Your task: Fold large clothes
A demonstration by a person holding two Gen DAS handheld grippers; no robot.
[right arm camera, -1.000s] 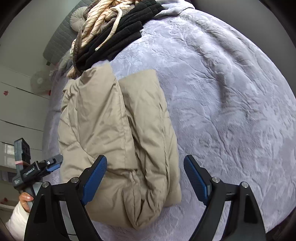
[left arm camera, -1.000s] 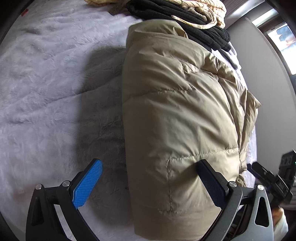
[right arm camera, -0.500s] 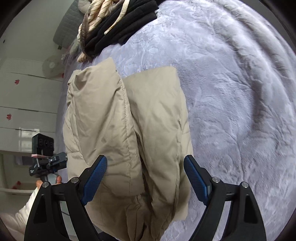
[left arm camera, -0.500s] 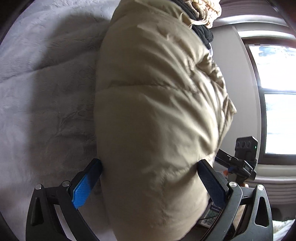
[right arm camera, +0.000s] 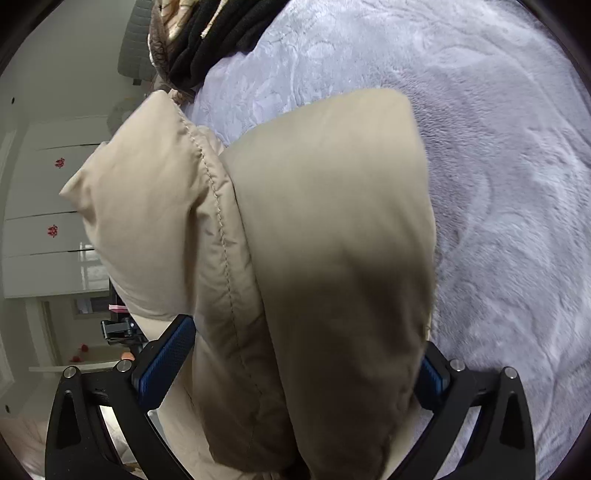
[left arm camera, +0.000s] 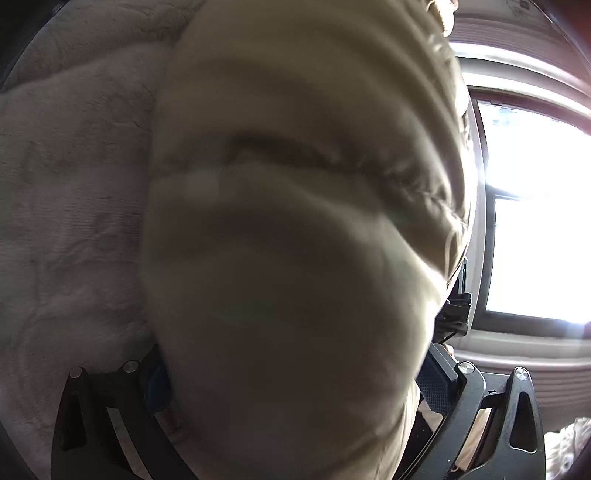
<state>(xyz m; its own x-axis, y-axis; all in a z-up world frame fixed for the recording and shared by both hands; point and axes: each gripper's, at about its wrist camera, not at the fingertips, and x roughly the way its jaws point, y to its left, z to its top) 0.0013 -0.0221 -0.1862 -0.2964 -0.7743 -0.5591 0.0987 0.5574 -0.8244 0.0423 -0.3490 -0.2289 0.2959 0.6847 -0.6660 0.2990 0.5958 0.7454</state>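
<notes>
A beige puffer jacket (right arm camera: 314,240) lies folded on the bed's pale lilac fleece blanket (right arm camera: 498,184). My right gripper (right arm camera: 295,369) straddles its near end. The jaws are opening wide, with the padded fold bulging between the blue pads (right arm camera: 166,362). In the left wrist view the jacket (left arm camera: 295,258) fills the picture, blurred and very close. My left gripper (left arm camera: 295,384) is open around that end too, its pads half hidden by the fabric. The other gripper shows small past the jacket's side in each view: the right one (left arm camera: 454,314) and the left one (right arm camera: 118,328).
A pile of black and cream-striped clothes (right arm camera: 214,33) lies at the far end of the bed. A bright window (left arm camera: 535,221) is to the right in the left wrist view. White wardrobe doors (right arm camera: 44,221) stand to the left in the right wrist view.
Both grippers have come down and forward onto the jacket's near end, which now fills both views. The right jaws have spread wider.
</notes>
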